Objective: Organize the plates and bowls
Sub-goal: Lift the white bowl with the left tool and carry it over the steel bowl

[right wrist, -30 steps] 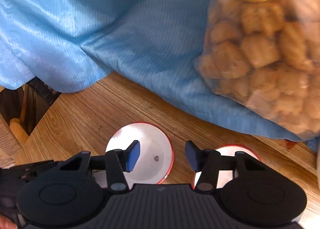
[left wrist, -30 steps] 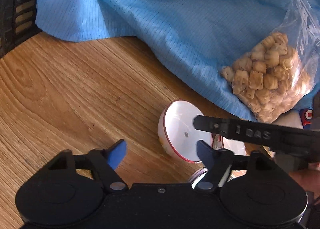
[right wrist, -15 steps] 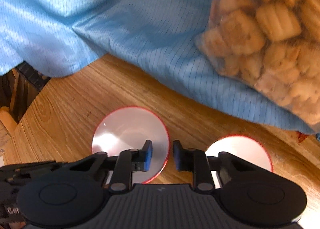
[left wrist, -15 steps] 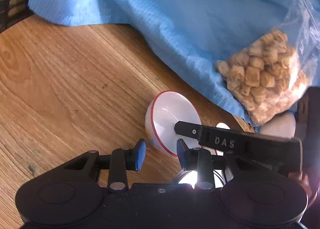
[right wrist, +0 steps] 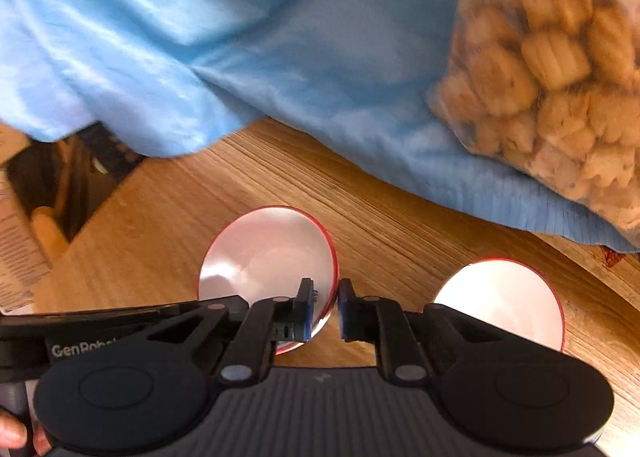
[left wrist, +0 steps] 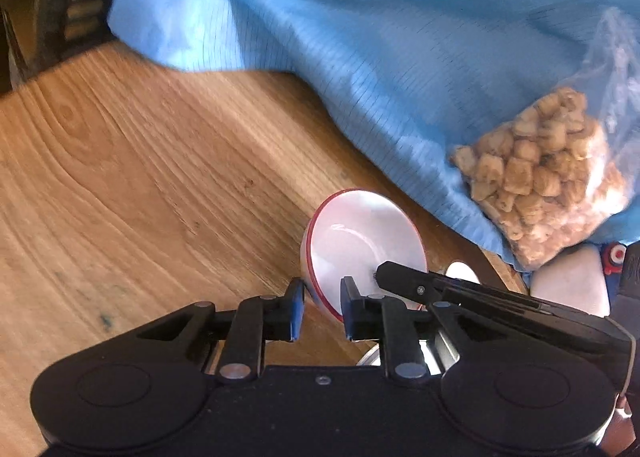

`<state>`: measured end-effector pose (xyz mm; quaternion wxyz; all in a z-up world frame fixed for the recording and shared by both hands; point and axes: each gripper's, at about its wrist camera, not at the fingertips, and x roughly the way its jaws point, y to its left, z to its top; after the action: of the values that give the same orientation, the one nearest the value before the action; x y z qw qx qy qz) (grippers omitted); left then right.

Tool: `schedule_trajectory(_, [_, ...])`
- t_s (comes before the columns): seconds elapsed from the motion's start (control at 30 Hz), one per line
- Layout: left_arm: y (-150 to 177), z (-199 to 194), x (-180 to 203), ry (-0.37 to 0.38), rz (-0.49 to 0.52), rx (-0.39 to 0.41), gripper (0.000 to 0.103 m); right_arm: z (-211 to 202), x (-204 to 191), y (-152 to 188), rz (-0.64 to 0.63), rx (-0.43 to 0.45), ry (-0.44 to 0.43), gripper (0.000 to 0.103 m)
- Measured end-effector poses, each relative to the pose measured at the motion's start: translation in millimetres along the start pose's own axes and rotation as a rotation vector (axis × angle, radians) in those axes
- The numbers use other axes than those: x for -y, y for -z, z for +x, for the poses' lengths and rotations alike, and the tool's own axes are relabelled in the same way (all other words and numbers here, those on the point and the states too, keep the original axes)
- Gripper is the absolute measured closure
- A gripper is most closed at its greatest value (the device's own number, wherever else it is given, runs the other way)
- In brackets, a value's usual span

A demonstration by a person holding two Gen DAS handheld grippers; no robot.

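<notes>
A small white bowl with a red rim (left wrist: 360, 241) sits on the wooden table. My left gripper (left wrist: 322, 311) is shut on the bowl's near rim, one finger outside and one inside. My right gripper (right wrist: 323, 309) is shut on the right rim of the same bowl (right wrist: 264, 257), and its finger (left wrist: 404, 281) reaches into the bowl from the right in the left wrist view. A second white red-rimmed bowl (right wrist: 500, 301) stands on the table to the right, apart from both grippers.
A blue cloth (left wrist: 380, 37) covers the far side of the table. A clear bag of snack pieces (left wrist: 540, 173) lies on it at the right, also in the right wrist view (right wrist: 552, 69). A dark crate (left wrist: 68, 13) stands past the table's left edge.
Both grippers closed from open onto the left bowl's rim. The left gripper moved in towards the bowl, and the right gripper shifted left over the bowl's right edge.
</notes>
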<state>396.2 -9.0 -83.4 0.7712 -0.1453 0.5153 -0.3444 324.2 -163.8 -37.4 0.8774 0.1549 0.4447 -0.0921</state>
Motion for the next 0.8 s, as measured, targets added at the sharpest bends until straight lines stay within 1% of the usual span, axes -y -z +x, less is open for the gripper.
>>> schedule_trajectory(0.07, [3.5,-12.0,2.4,-0.007,0.007,0.017,0.083,-11.0,-2.5,2.0,0.005,0.033,-0.030,0.090])
schedule_trajectory(0.23, [13.9,-36.2,10.7,-0.016,0.033,0.033,0.083,-40.1,-5.9,10.6,0.000,0.094,-0.071,0.089])
schedule_trajectory(0.37, [20.6,-54.5,28.7,-0.017,0.101,0.042,0.083,-65.6,0.8,25.2,0.013,0.143,-0.096,0.089])
schedule_trajectory(0.47, [26.5,-61.4,46.0,-0.011,0.167,0.018,0.082,-82.9,9.5,37.3,0.044,0.179,-0.109,0.089])
schedule_trajectory(0.6, [38.1,-62.9,72.8,0.016,0.265,-0.025,0.082,-109.0,25.6,58.0,0.099,0.225,-0.086,0.089])
schedule_trajectory(0.8, [60.8,-54.8,120.3,0.086,0.450,-0.090,0.082,-148.6,60.2,102.2,0.243,0.275,-0.015,0.089])
